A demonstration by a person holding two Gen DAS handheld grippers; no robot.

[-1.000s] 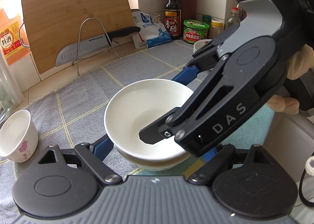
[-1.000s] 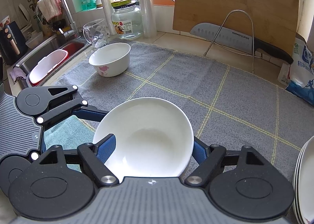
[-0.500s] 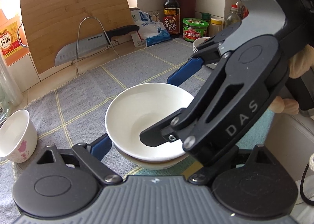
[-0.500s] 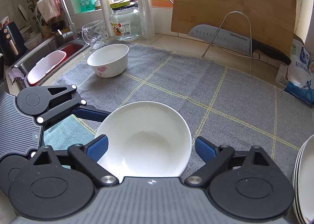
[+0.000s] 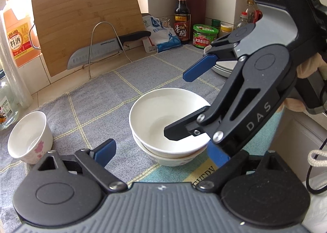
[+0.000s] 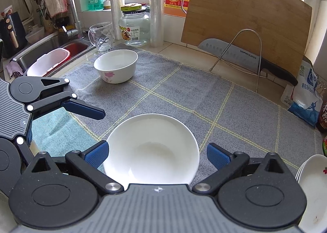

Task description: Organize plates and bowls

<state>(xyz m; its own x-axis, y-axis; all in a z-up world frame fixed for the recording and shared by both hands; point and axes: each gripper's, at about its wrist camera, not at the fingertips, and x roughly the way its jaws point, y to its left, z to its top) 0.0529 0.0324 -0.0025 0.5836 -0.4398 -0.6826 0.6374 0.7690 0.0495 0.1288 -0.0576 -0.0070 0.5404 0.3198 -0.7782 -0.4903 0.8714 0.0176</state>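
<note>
The plain white bowl (image 6: 151, 149) sat nested on a second bowl (image 5: 171, 158) on the grey cloth (image 6: 184, 98). It lay directly ahead of the right gripper (image 6: 156, 154), between that gripper's blue pads, which had just been opening and stood clear of the rim on both sides. The left gripper (image 5: 161, 150) was also spread wide and holding nothing, the stack just ahead of it. The flowered bowl (image 6: 116, 65) stood well beyond the stack, toward the sink (image 6: 51, 49), nearer the left gripper. Stacked plates (image 6: 312, 179) lay to the stack's right. The surface backed onto a cutting board (image 6: 245, 28).
</note>
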